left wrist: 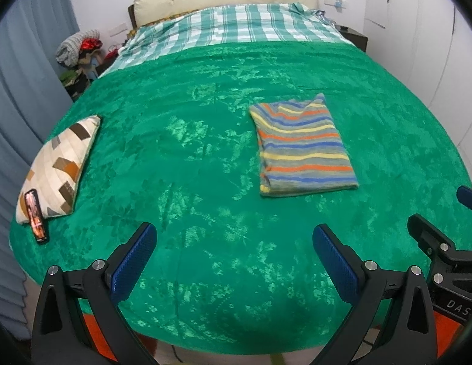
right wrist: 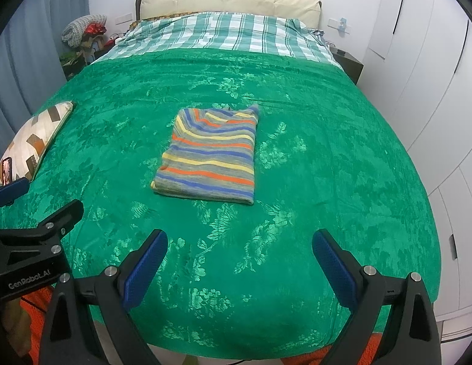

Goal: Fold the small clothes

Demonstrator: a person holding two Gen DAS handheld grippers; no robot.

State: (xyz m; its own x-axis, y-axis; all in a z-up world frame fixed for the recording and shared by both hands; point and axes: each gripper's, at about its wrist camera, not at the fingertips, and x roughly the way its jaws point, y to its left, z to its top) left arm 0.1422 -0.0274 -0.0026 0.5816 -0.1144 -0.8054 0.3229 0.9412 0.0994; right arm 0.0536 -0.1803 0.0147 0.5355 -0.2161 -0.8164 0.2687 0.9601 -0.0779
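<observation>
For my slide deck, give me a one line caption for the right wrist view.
Open right gripper hovers above a green blanket, facing a folded striped sweater.

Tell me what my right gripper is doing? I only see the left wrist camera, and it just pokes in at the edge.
Observer: The right gripper is open, with nothing between its blue pads, and it points toward the folded striped sweater.
Operator: Is there writing on my left one?
Observer: Yes, the left gripper has GenRobot_AI printed on its body.
Operator: What's beside the bed on the right?
Observer: White wardrobe doors line that side, down past the bed's near corner.
</observation>
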